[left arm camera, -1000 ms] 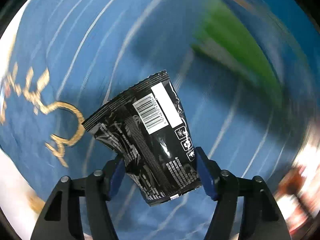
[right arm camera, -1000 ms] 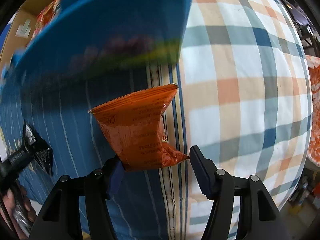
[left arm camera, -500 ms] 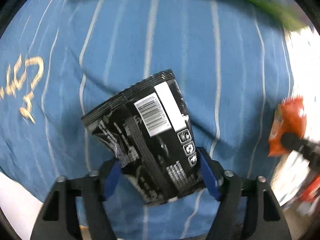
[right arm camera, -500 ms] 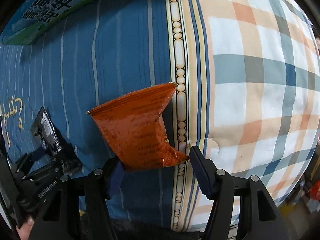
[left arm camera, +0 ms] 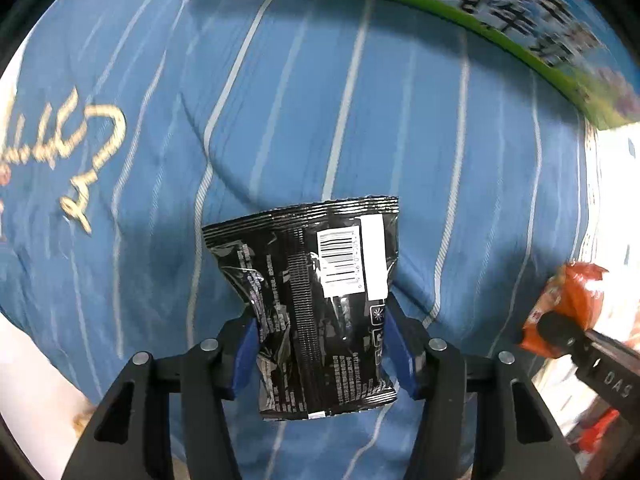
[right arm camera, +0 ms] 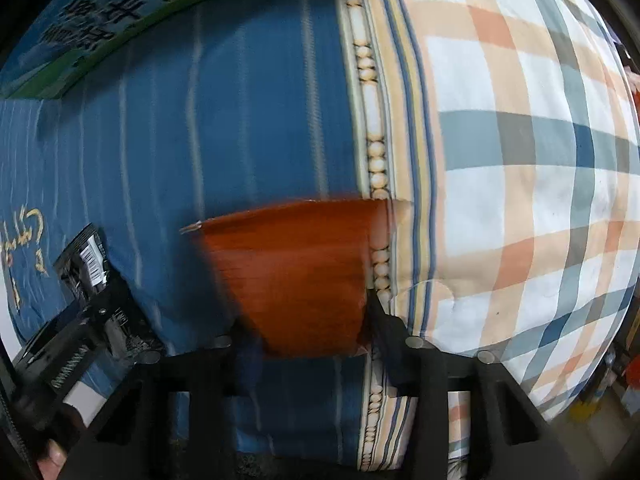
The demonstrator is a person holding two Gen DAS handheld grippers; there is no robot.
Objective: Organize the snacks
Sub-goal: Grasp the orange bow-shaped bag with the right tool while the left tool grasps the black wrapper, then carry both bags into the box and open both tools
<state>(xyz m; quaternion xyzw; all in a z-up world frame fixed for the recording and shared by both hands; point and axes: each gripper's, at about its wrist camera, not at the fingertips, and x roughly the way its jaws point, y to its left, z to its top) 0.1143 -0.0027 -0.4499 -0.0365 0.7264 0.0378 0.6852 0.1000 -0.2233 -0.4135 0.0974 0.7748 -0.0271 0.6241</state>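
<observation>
Blue striped bedding (left arm camera: 360,128) fills left wrist view; checked cover (right arm camera: 520,160) joins it at beaded border in right wrist view. Blue-green carton (left arm camera: 500,12) lies at far edge of bedding. Left gripper (left arm camera: 320,352) clamps lower part of black snack packet (left arm camera: 316,300), barcode side to camera, held above bedding. Right gripper (right arm camera: 308,344) pinches bottom of orange snack packet (right arm camera: 292,272), blurred, over border seam.

open: striped blue bedding (left arm camera: 360,120) ahead | obstacle: green-edged carton (left arm camera: 500,20) at far edge
</observation>
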